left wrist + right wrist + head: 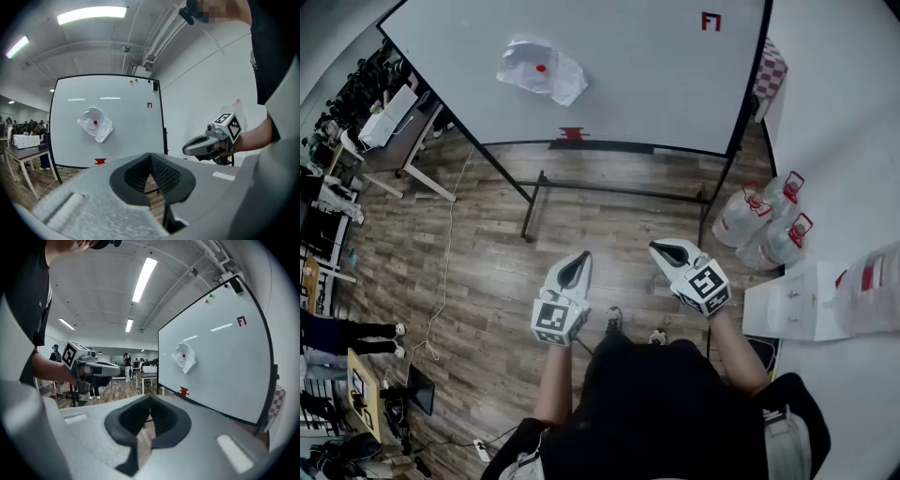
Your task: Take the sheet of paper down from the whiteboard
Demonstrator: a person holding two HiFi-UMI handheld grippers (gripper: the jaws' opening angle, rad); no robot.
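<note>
In the head view the crumpled white sheet of paper (551,77) hangs on the big white whiteboard (656,84) under a small red magnet (541,67), well apart from me. The left gripper view shows my left gripper (151,161) with jaws pressed together on nothing. The right gripper view shows my right gripper (150,404) the same, so I should come closer and spread one pair before pinching a loose corner.

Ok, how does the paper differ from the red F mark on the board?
The paper is white and large; the F mark is red and small. The paper is crumpled and bulges off the whiteboard, with a red dot at its middle; the F mark lies flat. The paper sits on the board's left half, the F mark higher up and to the right. Both are on the whiteboard's face.
</note>
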